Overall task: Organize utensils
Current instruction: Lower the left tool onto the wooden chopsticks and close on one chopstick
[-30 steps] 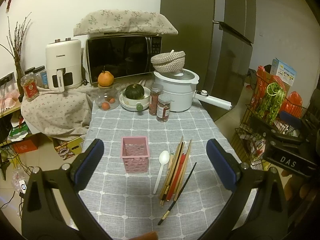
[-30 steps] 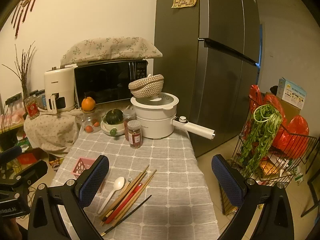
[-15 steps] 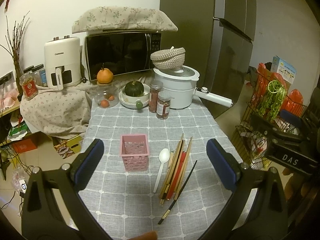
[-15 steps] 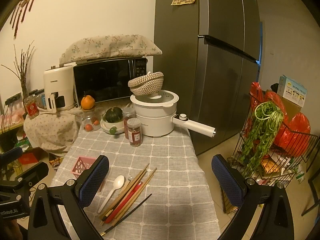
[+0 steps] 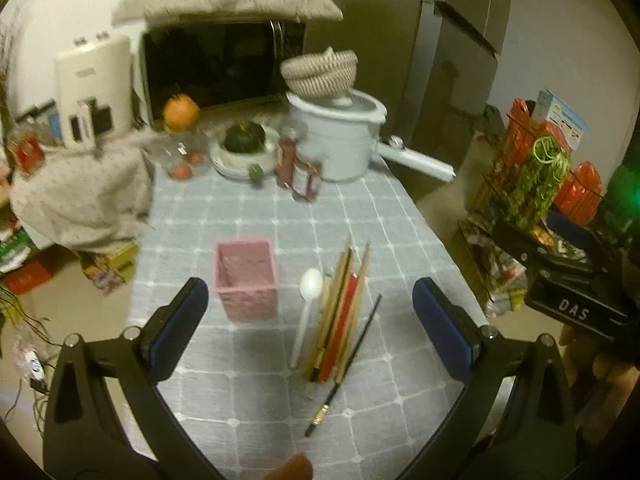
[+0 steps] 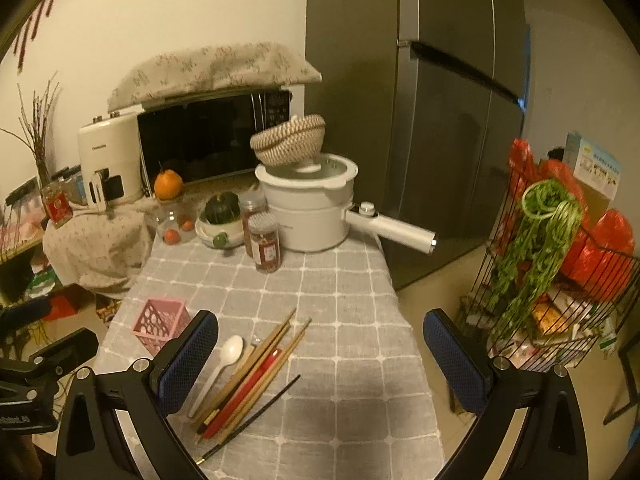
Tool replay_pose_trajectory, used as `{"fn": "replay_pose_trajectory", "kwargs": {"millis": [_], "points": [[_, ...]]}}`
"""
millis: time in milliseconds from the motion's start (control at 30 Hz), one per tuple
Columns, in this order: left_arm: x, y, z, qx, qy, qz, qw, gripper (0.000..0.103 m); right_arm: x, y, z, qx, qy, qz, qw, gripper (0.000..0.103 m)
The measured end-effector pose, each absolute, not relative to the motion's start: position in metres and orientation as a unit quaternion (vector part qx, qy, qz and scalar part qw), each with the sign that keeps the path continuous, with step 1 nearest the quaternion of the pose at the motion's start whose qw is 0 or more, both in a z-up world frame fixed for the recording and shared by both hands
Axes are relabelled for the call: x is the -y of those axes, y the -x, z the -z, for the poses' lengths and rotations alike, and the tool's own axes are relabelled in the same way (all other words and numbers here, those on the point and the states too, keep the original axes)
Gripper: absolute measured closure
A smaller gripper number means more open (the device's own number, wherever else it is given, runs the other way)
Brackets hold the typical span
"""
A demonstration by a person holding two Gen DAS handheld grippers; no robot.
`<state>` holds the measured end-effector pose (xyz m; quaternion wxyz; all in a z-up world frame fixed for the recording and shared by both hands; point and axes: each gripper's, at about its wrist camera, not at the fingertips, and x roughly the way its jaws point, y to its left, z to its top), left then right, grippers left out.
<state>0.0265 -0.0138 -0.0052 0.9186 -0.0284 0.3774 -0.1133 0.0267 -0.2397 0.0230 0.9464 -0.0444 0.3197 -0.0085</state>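
A pink perforated holder [image 5: 246, 285] [image 6: 161, 323] stands upright on the grey checked tablecloth. Beside it on the right lie a white spoon [image 5: 307, 308] [image 6: 220, 368], a bundle of wooden and red chopsticks [image 5: 340, 312] [image 6: 252, 376] and a thin black stick [image 5: 348, 364] [image 6: 252, 416]. My left gripper [image 5: 310, 328] hangs open above the near table, the holder and utensils between its fingers in view. My right gripper [image 6: 320, 364] is open too, above the table's right part, with the utensils by its left finger [image 6: 188, 360]. Neither holds anything.
At the table's far end stand a white pot [image 6: 316, 208] with a long handle and a woven basket on top, spice jars [image 6: 264, 240], a bowl with a green squash [image 6: 222, 216] and a glass jar. A microwave, a fridge [image 6: 440, 100] and a wire rack [image 6: 560, 280] surround the table.
Both cameras have moved forward and tipped down toward the table. The holder and utensils have not moved. Both grippers stay open.
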Motion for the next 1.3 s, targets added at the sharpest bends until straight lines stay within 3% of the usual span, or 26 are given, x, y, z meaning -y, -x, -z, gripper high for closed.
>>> {"fn": "replay_pose_trajectory", "kwargs": {"millis": [133,233,300,400,633,700,900,1300], "points": [[0.019,-0.043,0.02,-0.403,0.02,0.125,0.906,0.009,0.252,-0.045,-0.007,-0.346,0.031,0.006,0.938,0.0],[0.022,-0.06,0.038,-0.444,0.031,0.151,0.883,0.025,0.262,-0.062,0.006,-0.379,0.005,-0.006,0.925,0.001],[0.027,-0.071,0.049,-0.47,0.037,0.169,0.865,0.042,0.265,-0.07,0.015,-0.401,-0.004,-0.011,0.916,0.003],[0.042,-0.087,0.063,-0.499,0.023,0.19,0.845,0.057,0.267,-0.081,0.028,-0.421,0.002,-0.014,0.907,0.009],[0.076,-0.133,0.09,-0.539,0.0,0.204,0.817,0.081,0.283,-0.105,0.055,-0.468,-0.029,-0.005,0.883,0.029],[0.085,-0.15,0.102,-0.556,-0.005,0.201,0.807,0.087,0.29,-0.11,0.062,-0.481,-0.037,-0.003,0.876,0.031],[0.104,-0.2,0.14,-0.59,0.005,0.186,0.785,0.094,0.309,-0.123,0.084,-0.509,-0.045,0.016,0.86,0.031],[0.14,-0.267,0.185,-0.596,0.01,0.174,0.784,0.094,0.318,-0.14,0.1,-0.529,-0.047,0.025,0.847,0.031]]}}
